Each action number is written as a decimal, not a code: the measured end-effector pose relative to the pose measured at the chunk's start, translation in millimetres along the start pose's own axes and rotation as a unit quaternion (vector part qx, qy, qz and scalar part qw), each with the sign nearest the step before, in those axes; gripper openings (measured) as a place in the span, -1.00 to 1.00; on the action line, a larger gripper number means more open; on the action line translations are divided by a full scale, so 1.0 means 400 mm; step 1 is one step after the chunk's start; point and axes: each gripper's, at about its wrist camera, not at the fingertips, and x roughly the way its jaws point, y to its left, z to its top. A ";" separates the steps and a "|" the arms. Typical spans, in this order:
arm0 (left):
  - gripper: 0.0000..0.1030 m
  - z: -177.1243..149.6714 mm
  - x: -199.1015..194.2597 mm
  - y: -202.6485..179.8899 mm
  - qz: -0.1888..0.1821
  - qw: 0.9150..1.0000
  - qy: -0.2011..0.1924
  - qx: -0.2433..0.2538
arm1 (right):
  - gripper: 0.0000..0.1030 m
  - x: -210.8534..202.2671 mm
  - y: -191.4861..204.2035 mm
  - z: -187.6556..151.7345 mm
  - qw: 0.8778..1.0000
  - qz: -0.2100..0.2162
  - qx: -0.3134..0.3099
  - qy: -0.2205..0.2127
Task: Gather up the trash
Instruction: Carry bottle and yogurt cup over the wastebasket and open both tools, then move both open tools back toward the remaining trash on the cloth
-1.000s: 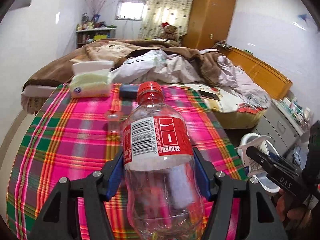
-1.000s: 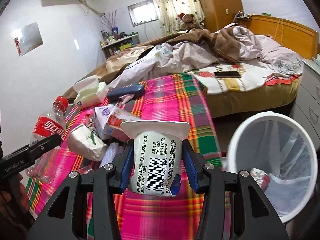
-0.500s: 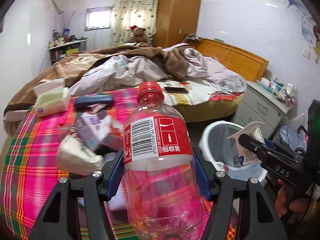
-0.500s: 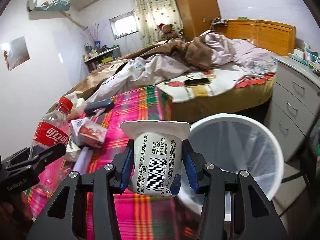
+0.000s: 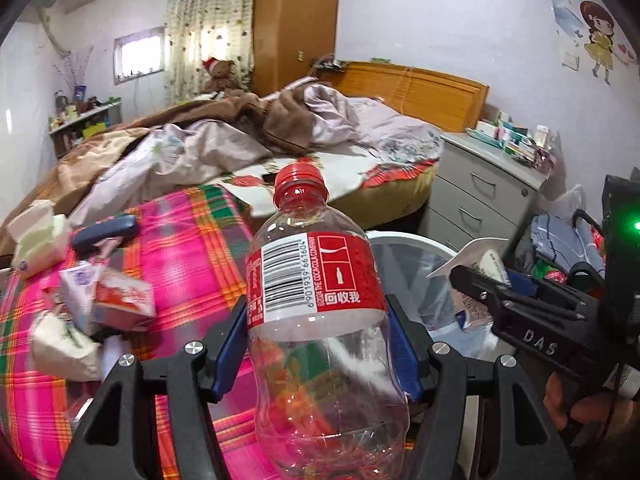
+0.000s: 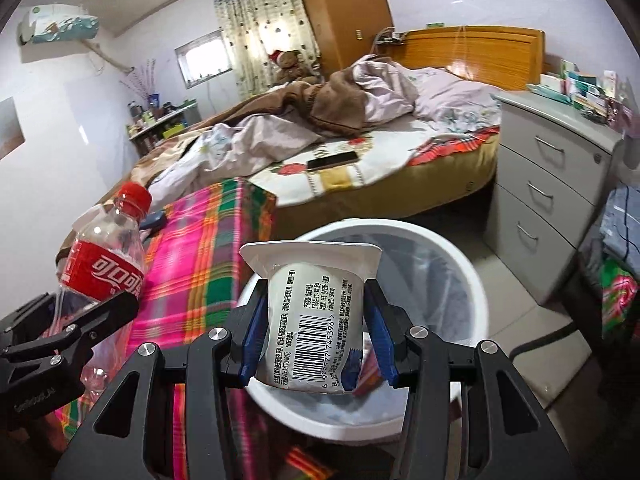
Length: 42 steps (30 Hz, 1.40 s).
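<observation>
You are in a bedroom, beside an unmade bed [image 6: 360,120] and a table under a pink plaid cloth [image 5: 188,248]. On the floor between table and grey drawer unit [image 6: 552,184] stands a white waste bin [image 6: 472,280], lined with a clear bag; a few scraps of packaging lie at its bottom, partly hidden. Your left gripper [image 5: 320,344] clamps an empty clear cola bottle [image 5: 316,280] with red cap on, upright, over the table's edge next to the bin. Your right gripper [image 6: 316,340] squeezes a white yogurt cup [image 6: 314,312] by its sides, rim up, hanging over the bin's mouth. On the cloth lie a crushed carton [image 5: 116,300], crumpled paper [image 5: 64,344] and a tissue pack [image 5: 36,240].
</observation>
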 end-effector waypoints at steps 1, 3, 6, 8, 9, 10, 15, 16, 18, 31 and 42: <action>0.27 0.002 0.010 -0.006 -0.009 1.000 0.004 -0.003 | -0.07 0.006 -0.010 0.000 1.000 -0.005 0.000 0.003; 0.27 0.003 0.032 -0.027 -0.014 1.000 0.008 0.002 | -0.07 0.016 -0.024 -0.002 1.000 -0.012 0.001 0.011; 0.27 0.005 0.063 -0.053 -0.026 0.999 0.019 0.004 | -0.07 0.024 -0.055 -0.007 1.000 -0.021 0.001 0.019; 0.27 0.008 0.078 -0.068 -0.040 0.999 0.022 0.002 | -0.07 0.040 -0.078 -0.010 0.999 -0.029 0.006 0.028; 0.27 0.010 0.086 -0.076 -0.043 0.999 0.023 0.006 | -0.07 0.046 -0.088 -0.011 0.999 -0.031 0.009 0.035; 0.27 0.010 0.095 -0.084 -0.044 0.999 0.025 0.008 | -0.07 0.047 -0.092 -0.013 0.999 -0.033 0.010 0.038; 0.28 0.013 0.146 -0.111 -0.046 0.998 0.045 0.016 | -0.07 0.075 -0.115 -0.020 0.998 -0.038 0.007 0.057; 0.28 0.010 0.152 -0.118 -0.046 0.998 0.045 0.022 | -0.07 0.080 -0.118 -0.021 0.997 -0.038 0.007 0.062; 0.28 0.009 0.166 -0.122 -0.040 0.998 0.051 0.022 | -0.07 0.086 -0.119 -0.023 0.997 -0.037 0.000 0.067; 0.52 0.007 0.142 -0.092 -0.031 0.999 0.038 0.009 | 0.27 0.087 -0.129 -0.026 0.996 -0.051 -0.005 0.071; 0.52 -0.005 0.061 -0.043 0.002 1.000 0.013 0.006 | 0.27 0.029 -0.085 -0.008 0.999 -0.042 0.000 0.030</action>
